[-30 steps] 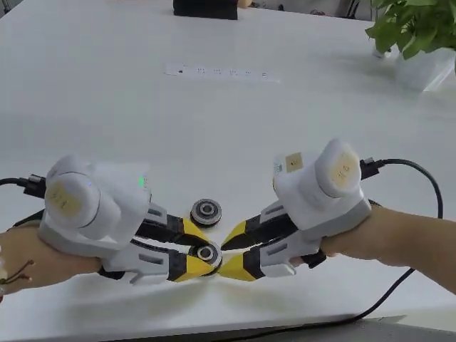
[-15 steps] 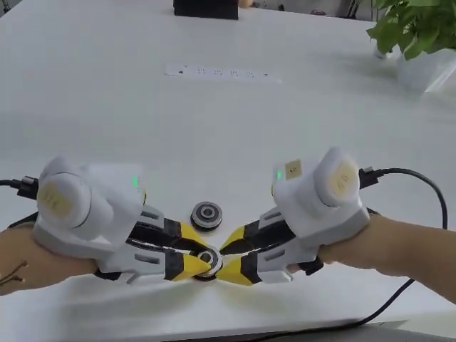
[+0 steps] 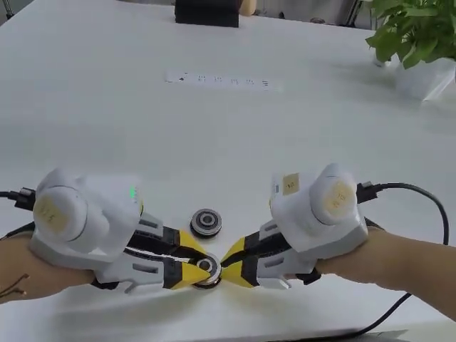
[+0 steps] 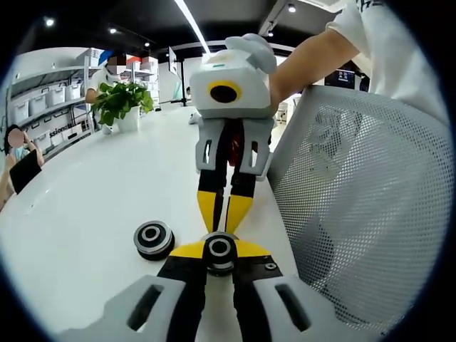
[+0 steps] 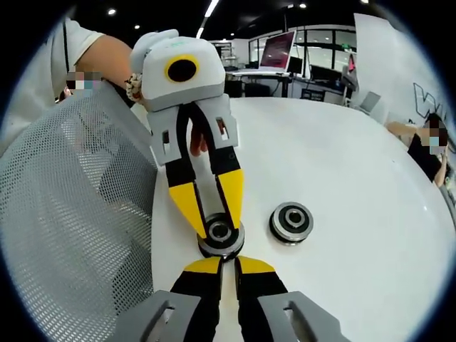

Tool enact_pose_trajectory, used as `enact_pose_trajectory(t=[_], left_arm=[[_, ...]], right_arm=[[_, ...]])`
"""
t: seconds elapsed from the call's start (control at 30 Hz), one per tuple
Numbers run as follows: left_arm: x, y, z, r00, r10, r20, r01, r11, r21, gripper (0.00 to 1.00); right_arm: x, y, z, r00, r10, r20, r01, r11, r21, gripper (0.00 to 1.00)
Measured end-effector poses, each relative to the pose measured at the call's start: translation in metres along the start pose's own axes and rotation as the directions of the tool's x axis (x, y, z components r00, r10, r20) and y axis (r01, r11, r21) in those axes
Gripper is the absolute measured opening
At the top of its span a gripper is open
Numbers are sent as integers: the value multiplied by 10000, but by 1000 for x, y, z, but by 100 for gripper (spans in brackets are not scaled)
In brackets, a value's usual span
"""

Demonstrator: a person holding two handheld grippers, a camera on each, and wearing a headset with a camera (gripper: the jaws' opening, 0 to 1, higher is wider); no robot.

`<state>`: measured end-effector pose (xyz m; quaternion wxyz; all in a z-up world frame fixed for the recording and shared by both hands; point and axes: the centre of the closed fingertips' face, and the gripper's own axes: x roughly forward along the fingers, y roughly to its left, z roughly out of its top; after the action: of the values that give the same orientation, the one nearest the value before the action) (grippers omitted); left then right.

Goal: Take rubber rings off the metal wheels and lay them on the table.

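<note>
A metal wheel point(image 3: 206, 267) with a black rubber ring point(image 5: 221, 251) around it sits near the front edge of the white table point(image 3: 320, 128). My left gripper point(image 3: 203, 265) is shut on this wheel, one yellow finger on each side, as the left gripper view point(image 4: 219, 255) shows. My right gripper point(image 3: 226, 262) comes from the opposite side with its jaws pressed together on the ring at the wheel's rim point(image 5: 221, 265). A second ringed wheel point(image 3: 206, 221) lies flat just beyond, free of both grippers.
A white power strip point(image 3: 221, 78) lies at mid-table, a potted plant point(image 3: 413, 35) stands at the far right and a black box point(image 3: 206, 11) at the far edge. A black cable point(image 3: 406, 189) trails off the right gripper. A mesh chair back point(image 4: 356, 199) is close behind.
The right gripper's jaws have drawn together onto the rim of the held wheel. Both grippers sit slightly lower. The second wheel has not moved.
</note>
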<state>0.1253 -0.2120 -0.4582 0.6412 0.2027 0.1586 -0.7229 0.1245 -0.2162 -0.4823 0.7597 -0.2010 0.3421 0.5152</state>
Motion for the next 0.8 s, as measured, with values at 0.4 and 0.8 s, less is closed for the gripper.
enact_pose_trajectory(t=[0.4,0.8], left_arm=[[-1,2,-1,9995,239,215,-235,9995,-189,8],[-1,2,-2,9993,320,216,-315,9992,-232,8]], right_arm=[[0,-4,-3,9993,-350,145,334,9946,983,0],[-4,-9,0,9941,-118,1075,-401,8832,4673,0]])
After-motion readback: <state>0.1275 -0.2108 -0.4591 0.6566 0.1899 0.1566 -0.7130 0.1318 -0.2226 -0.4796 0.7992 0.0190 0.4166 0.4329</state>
